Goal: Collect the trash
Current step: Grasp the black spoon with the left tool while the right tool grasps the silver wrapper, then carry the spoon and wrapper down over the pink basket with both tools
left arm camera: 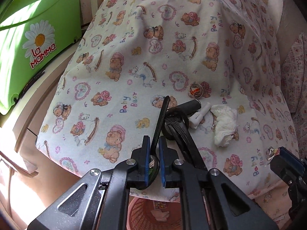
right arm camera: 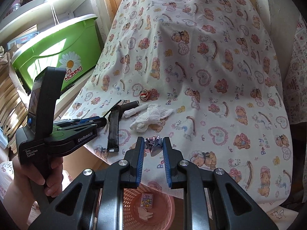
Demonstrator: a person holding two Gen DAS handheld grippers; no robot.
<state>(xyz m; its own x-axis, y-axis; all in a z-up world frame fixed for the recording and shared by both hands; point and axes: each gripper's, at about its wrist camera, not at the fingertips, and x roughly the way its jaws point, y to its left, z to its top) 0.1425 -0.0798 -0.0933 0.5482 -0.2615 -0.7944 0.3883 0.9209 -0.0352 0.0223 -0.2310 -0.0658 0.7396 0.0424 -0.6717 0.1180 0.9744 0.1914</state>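
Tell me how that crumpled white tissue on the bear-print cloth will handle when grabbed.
The tissue looks loosely wadded, so it is probably very light and will likely squash flat between pads. Its loose folds may trail or snag; unlikely to roll.

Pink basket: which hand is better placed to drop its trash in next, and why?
Right, probably: right gripper grips foil wrapper near the basket; left gripper holds a spoon among other litter.

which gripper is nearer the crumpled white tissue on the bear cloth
Left. The left gripper, shut on a black plastic spoon, sits just beside the tissue. The right gripper, holding a foil wrapper, is slightly farther.
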